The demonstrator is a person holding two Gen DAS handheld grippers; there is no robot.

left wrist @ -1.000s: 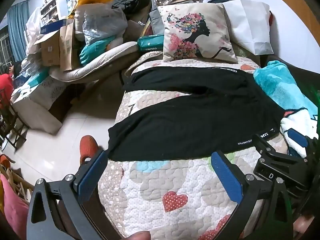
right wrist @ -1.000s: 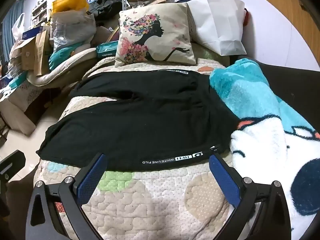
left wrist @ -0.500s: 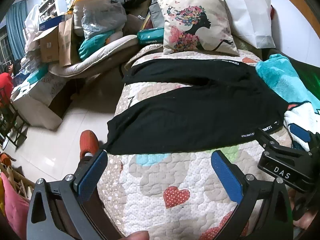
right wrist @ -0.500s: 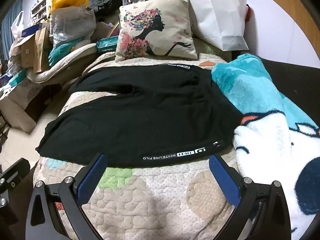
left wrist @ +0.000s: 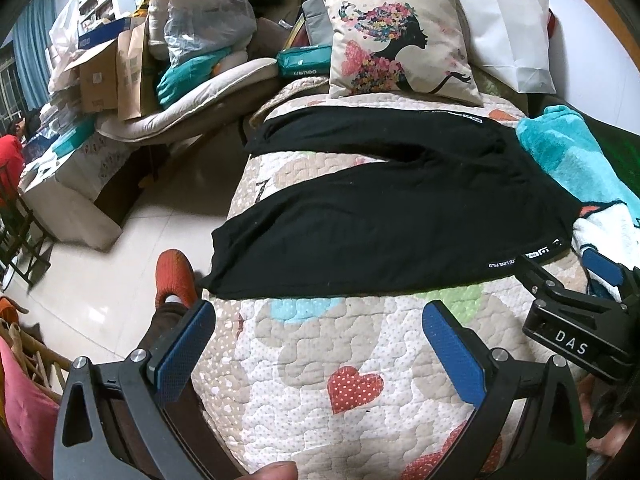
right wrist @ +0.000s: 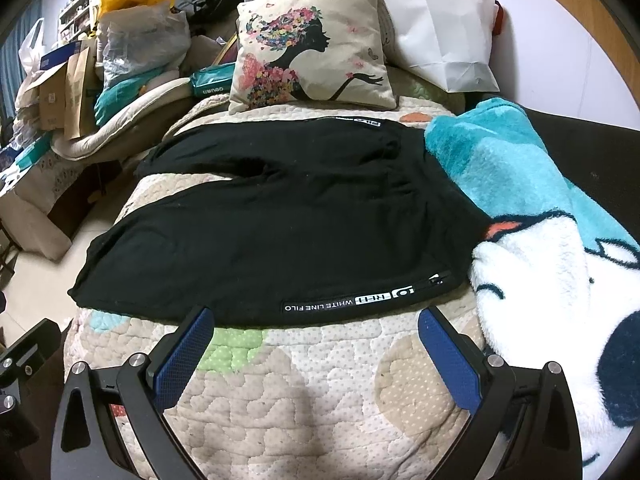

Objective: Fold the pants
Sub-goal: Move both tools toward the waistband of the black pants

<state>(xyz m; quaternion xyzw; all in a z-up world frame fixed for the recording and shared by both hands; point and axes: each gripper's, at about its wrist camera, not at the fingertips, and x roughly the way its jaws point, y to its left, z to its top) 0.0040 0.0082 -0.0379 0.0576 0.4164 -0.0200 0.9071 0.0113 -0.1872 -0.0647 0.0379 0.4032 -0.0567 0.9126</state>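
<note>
Black pants [left wrist: 384,216] lie spread flat on a quilted bed [left wrist: 340,360], legs splayed to the left, waist to the right; they also show in the right wrist view [right wrist: 280,232], with a white-lettered stripe along the near leg. My left gripper [left wrist: 318,320] is open and empty, hovering over the quilt just short of the near leg's hem. My right gripper [right wrist: 314,330] is open and empty, with its tips at the near leg's edge by the stripe. The right gripper also shows at the right edge of the left wrist view [left wrist: 568,280].
A printed cushion [left wrist: 400,44] and a white bag [left wrist: 508,28] stand at the head of the bed. A teal and white blanket [right wrist: 540,240] lies along the right side. Boxes and bags [left wrist: 140,56] pile up at left. My red shoe [left wrist: 174,276] stands on the floor.
Both grippers have eased slightly back and down toward the near edge of the bed. The pants have not moved. Both grippers stay open.
</note>
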